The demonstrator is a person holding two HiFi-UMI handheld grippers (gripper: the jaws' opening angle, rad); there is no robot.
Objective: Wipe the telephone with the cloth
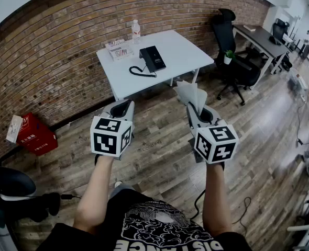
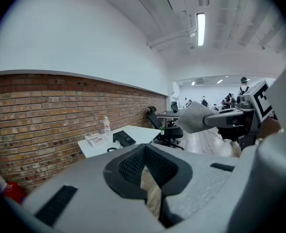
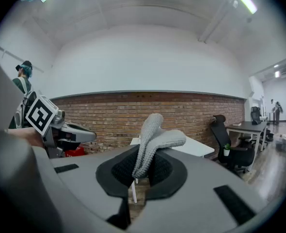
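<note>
While person stands on wood floor well apart from counter (image 1: 183, 48), both tools held out ahead.

- Right hand-held gripper (image 3: 142, 171): clamped on grey cloth (image 3: 155, 139), cloth sticking up past jaws.
- Left hand-held gripper (image 2: 150, 178): narrow, jaws all but together, nothing between.
- Farther off: white counter by brick wall. Black telephone (image 1: 152, 58) lies on it, cord coiled at near edge, bottle (image 1: 136, 30) just behind.
- Step, by judgement: approach; wiping not begun.
- Next move calls for closing on counter, lowering cloth flat onto telephone.
</note>
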